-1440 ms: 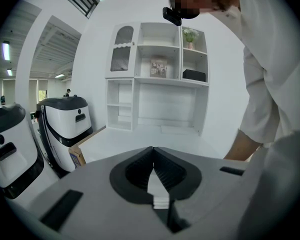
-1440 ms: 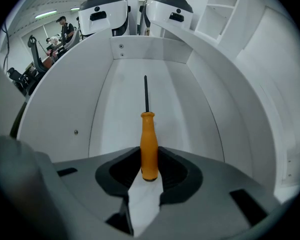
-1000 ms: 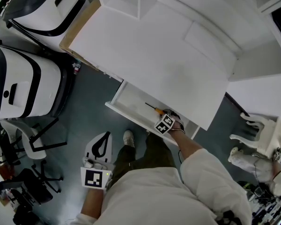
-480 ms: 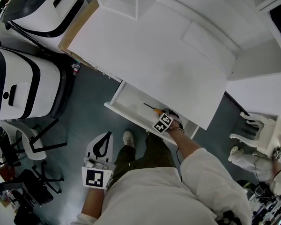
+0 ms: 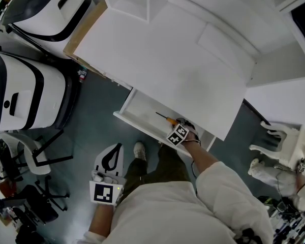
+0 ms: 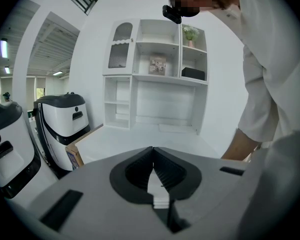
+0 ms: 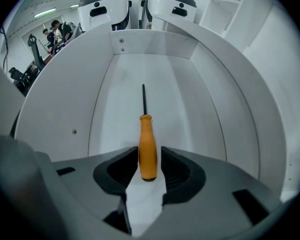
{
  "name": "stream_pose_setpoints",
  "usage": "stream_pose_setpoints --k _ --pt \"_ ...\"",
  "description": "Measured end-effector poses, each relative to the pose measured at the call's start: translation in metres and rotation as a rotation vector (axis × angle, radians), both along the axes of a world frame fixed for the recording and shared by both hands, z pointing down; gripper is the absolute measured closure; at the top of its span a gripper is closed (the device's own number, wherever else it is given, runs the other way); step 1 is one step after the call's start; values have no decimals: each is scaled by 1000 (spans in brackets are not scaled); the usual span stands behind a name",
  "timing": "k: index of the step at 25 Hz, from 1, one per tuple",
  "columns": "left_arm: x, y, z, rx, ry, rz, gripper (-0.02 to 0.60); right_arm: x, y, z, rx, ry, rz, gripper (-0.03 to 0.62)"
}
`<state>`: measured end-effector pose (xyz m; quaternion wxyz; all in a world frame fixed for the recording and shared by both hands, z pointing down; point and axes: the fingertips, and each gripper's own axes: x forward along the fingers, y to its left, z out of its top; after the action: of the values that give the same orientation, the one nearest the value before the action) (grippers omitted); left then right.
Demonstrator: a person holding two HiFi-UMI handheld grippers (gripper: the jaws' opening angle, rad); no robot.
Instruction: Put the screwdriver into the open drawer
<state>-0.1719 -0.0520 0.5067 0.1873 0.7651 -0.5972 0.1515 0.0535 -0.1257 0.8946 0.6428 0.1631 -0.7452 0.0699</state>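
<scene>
An orange-handled screwdriver (image 7: 148, 146) with a dark shaft lies along the floor of the open white drawer (image 7: 110, 99). In the head view the screwdriver (image 5: 164, 117) shows as a thin line inside the drawer (image 5: 137, 123), under the desk's front edge. My right gripper (image 7: 149, 154) points steeply down into the drawer. Its jaws are opening, with the handle's end between them and a narrow gap at the right pad. The right gripper (image 5: 175, 123) sits at the drawer's right part. My left gripper (image 5: 111, 154) hangs low over the floor, and the left gripper (image 6: 153, 151) is shut on nothing.
The white desk top (image 5: 173, 60) overhangs the drawer. Two white-and-black machines (image 5: 25, 85) stand at the left, with a chair (image 5: 35, 151) below them. A white shelving unit (image 6: 155, 74) rises behind the desk. A person's shoe (image 5: 139, 149) is under the drawer front.
</scene>
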Motion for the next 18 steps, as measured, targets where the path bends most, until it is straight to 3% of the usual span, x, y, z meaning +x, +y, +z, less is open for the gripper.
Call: stream_pose_setpoints --k 18 --pt "5 -8 -15 56 14 58 577 -6 4 -48 29 -86 44 450"
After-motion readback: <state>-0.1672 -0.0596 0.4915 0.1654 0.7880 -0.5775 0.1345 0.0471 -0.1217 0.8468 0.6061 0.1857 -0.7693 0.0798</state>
